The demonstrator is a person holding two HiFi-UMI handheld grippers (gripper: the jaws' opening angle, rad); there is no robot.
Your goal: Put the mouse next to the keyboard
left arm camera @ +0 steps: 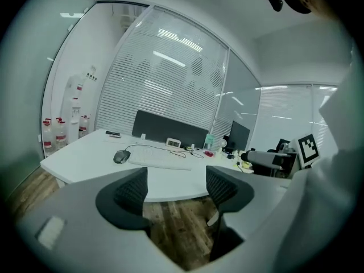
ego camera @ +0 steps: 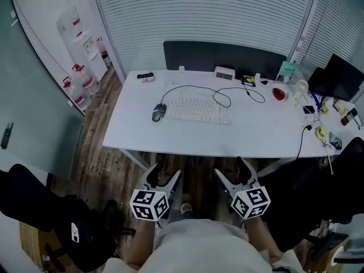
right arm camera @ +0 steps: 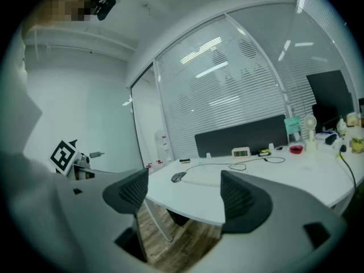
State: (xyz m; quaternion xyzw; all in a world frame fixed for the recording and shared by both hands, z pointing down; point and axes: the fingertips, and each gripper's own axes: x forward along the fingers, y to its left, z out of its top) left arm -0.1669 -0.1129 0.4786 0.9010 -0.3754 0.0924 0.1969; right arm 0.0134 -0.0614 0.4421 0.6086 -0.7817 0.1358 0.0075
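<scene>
A dark grey mouse (ego camera: pixel 159 112) lies on the white table (ego camera: pixel 170 138), touching the left end of a white keyboard (ego camera: pixel 197 110); its black cable loops behind the keyboard. Both grippers hang below the table's near edge, close to the person's body and well away from the mouse. My left gripper (ego camera: pixel 166 172) is open with nothing between its jaws, and so is my right gripper (ego camera: pixel 229 169). The left gripper view shows the mouse (left arm camera: pixel 121 156) and keyboard (left arm camera: pixel 159 160) far beyond the open left gripper (left arm camera: pixel 173 189). Past the open right gripper (right arm camera: pixel 185 195) the mouse (right arm camera: pixel 178 177) sits beside the keyboard (right arm camera: pixel 207 177).
A black divider panel (ego camera: pixel 224 57) stands along the table's back edge, with a small clock (ego camera: pixel 224 73) and a red bowl (ego camera: pixel 278 93) near it. A monitor (ego camera: pixel 341 75) and clutter fill the right end. Water bottles (ego camera: pixel 79 81) stand at the left wall; a black chair (ego camera: pixel 34 209) is near left.
</scene>
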